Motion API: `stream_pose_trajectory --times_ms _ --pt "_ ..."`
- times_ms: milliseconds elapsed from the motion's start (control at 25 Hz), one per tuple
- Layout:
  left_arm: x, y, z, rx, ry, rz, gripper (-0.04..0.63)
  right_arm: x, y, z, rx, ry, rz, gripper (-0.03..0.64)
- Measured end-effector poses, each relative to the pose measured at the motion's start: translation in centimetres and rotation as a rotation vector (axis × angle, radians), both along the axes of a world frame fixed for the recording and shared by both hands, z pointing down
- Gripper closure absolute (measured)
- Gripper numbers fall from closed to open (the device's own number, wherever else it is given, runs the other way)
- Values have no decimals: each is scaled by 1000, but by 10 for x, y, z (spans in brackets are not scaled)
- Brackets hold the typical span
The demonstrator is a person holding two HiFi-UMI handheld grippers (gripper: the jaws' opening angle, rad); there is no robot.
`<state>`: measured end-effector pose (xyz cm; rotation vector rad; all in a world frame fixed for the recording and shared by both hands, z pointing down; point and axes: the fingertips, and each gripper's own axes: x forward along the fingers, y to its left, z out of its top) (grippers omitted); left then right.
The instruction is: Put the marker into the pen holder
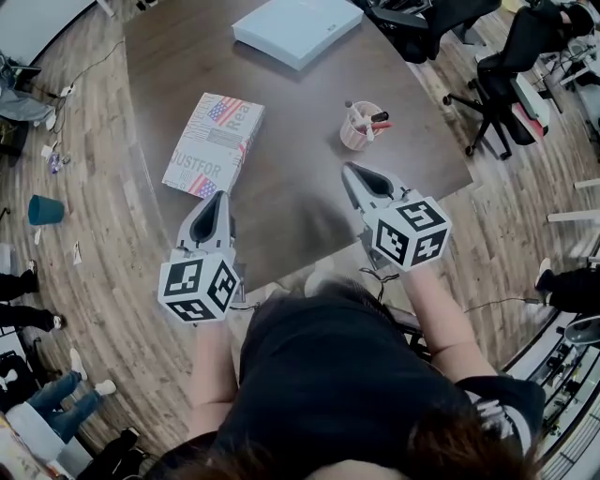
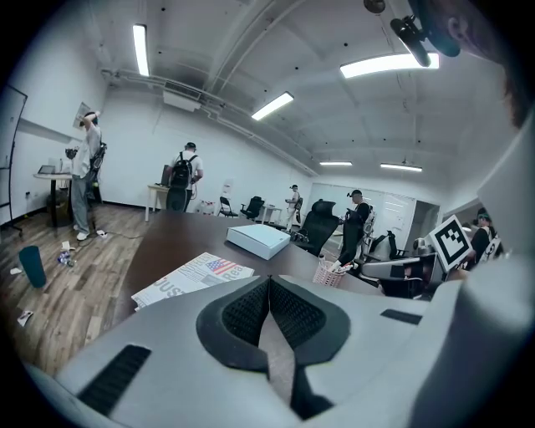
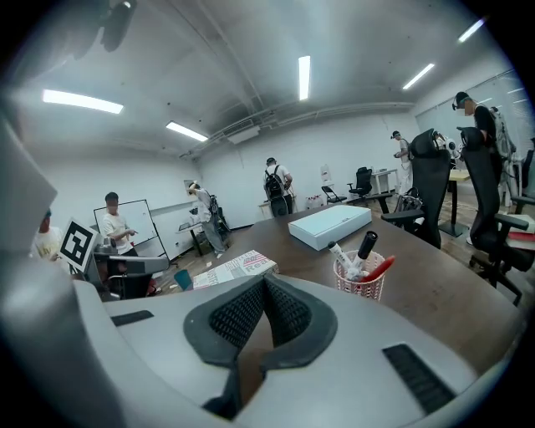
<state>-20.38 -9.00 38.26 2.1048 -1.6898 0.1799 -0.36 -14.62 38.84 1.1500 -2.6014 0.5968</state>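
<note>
A pink mesh pen holder (image 1: 360, 130) stands on the dark table (image 1: 300, 202), right of its middle, with several markers upright in it. In the right gripper view the holder (image 3: 359, 282) holds a black-capped marker (image 3: 365, 246), a white one and a red one. My right gripper (image 1: 348, 170) hovers just short of the holder, its jaws shut with nothing between them (image 3: 264, 281). Further left, near the table's front edge, my left gripper (image 1: 221, 196) is also shut and empty (image 2: 268, 281). The holder (image 2: 328, 272) lies ahead and to the right of it.
A printed paper packet (image 1: 214, 143) lies left of centre, just beyond the left gripper. A flat white box (image 1: 295, 28) sits at the table's far side. Office chairs (image 1: 487, 66) stand to the right, a teal cup (image 1: 42, 209) is on the floor at left, and people stand around the room.
</note>
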Motion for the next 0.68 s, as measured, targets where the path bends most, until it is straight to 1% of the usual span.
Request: stream_pose_trajectory --times_ms 200,680 --pt "1 -2 0 -1 3 4 568 -1 -2 0 3 2 4 598" --pt "5 -8 -3 5 15 4 568 -9 -6 0 5 10 -23 598"
